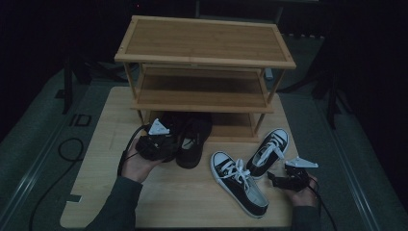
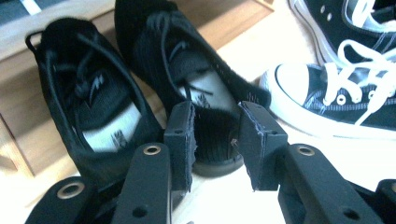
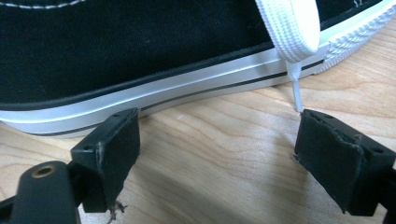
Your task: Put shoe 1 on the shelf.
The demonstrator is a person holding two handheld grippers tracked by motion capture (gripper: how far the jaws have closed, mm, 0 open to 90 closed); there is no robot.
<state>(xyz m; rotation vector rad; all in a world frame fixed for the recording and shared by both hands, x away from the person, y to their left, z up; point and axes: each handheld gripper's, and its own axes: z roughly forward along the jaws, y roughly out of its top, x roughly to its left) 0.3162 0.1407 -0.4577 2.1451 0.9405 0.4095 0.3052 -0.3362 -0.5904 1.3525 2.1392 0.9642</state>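
Observation:
Two black lace-up shoes lie side by side in front of the wooden rack's bottom shelf. In the left gripper view the heel of the right-hand black shoe (image 2: 201, 88) fills the gap of my left gripper (image 2: 217, 140), whose pads touch its two sides. The other black shoe (image 2: 88, 102) lies beside it. From above, my left gripper (image 1: 172, 153) reaches that black shoe (image 1: 193, 142) from the left. My right gripper (image 1: 273, 179) rests low at the table's right, open, with bare wood between its pads (image 3: 116, 140). The side of a black-and-white sneaker (image 3: 140, 56) lies just beyond my right gripper (image 3: 219, 135).
A three-tier wooden shoe rack (image 1: 207, 43) stands at the back of the table (image 1: 120, 144). Two black-and-white sneakers lie at the front right, one (image 1: 238, 183) pointing toward me, the other (image 1: 269, 149) angled behind it. A white lace (image 3: 289, 28) hangs over the sneaker's sole.

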